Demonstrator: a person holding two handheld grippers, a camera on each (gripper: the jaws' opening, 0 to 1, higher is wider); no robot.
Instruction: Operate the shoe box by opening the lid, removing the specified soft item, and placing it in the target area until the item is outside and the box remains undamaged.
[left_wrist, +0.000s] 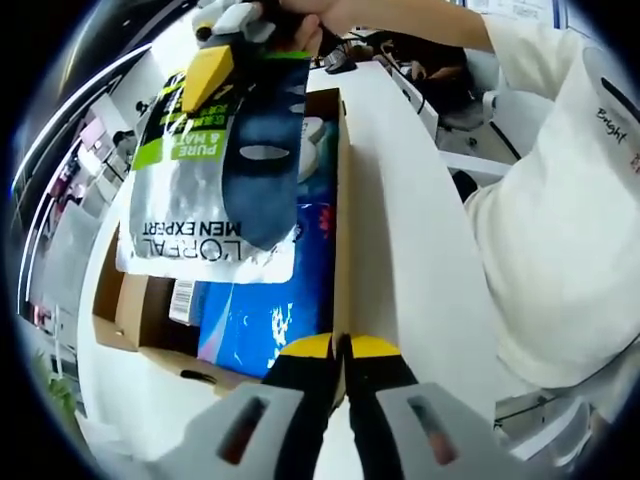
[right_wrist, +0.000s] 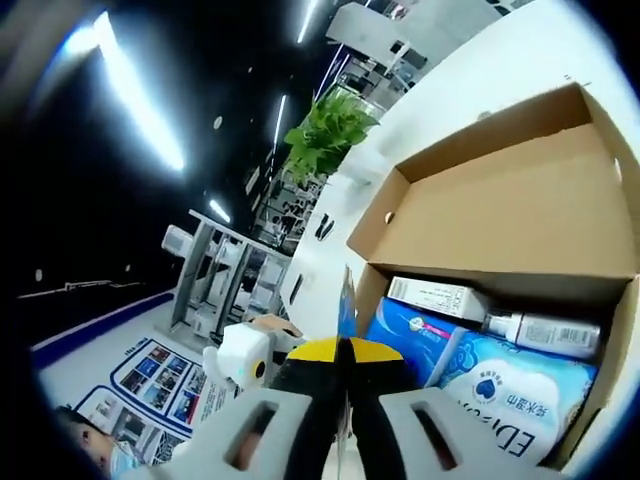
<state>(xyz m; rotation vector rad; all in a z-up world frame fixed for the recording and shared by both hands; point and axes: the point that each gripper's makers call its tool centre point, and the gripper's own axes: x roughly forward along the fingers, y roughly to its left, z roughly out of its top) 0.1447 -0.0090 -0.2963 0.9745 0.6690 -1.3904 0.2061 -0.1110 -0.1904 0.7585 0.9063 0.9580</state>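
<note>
1. The right gripper (left_wrist: 222, 40), jaws closed, pinches the top edge of a soft sachet pack (left_wrist: 215, 190), which hangs long axis downward, clear above the open shoe box (left_wrist: 150, 310).
2. The left gripper (left_wrist: 340, 352) is closed too, apparently clamped on the box's raised lid (left_wrist: 400, 230) edge, steadying it.
3. The box sits on a white table (left_wrist: 110, 400); other packets (right_wrist: 500, 385) lie inside. The sachet needs carrying sideways past the box wall.
</note>
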